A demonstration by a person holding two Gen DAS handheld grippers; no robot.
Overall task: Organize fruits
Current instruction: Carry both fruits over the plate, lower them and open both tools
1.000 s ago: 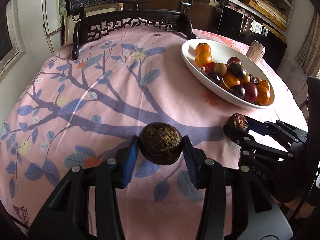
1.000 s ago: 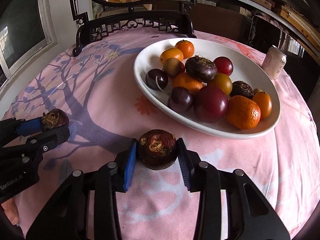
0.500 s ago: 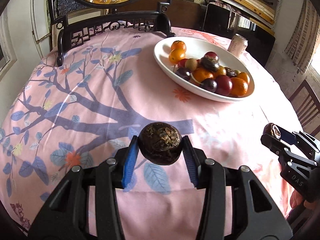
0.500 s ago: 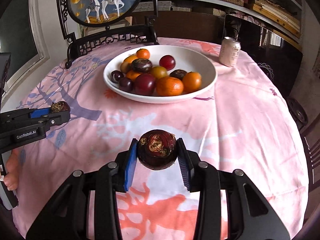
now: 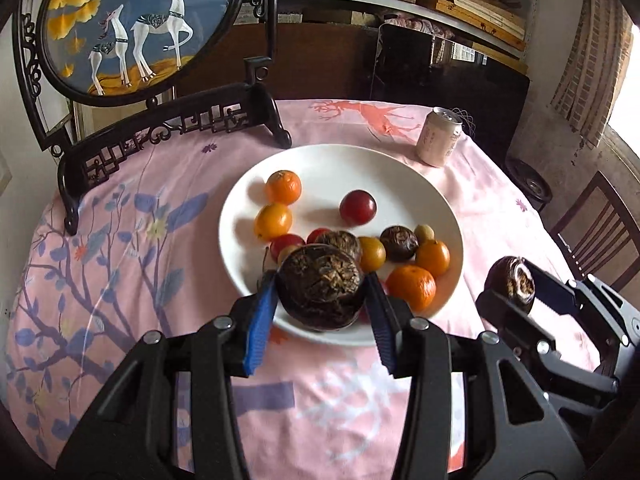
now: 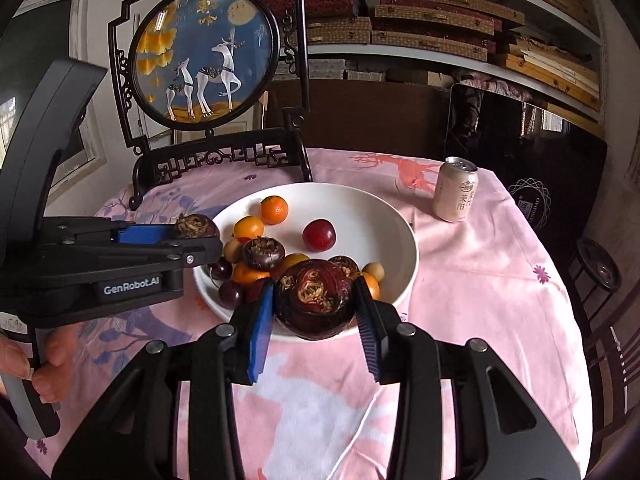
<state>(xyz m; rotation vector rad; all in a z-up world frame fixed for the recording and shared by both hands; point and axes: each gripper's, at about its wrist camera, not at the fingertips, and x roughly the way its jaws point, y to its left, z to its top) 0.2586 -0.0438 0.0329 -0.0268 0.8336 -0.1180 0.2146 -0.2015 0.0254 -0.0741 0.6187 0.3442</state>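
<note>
Both grippers now nearer white bowl [image 5: 436, 204] than a second ago, aimed at it. Left gripper [image 5: 320, 312] clamped on dark brown fruit [image 5: 320, 284], over bowl's near rim. Right gripper [image 6: 316, 320] clamped on dark red fruit [image 6: 316, 300], also at near rim. Oranges and plums sit in bowl. Can [image 6: 456, 190] stands beyond bowl. Judgement: drop into bowl imminent.
</note>
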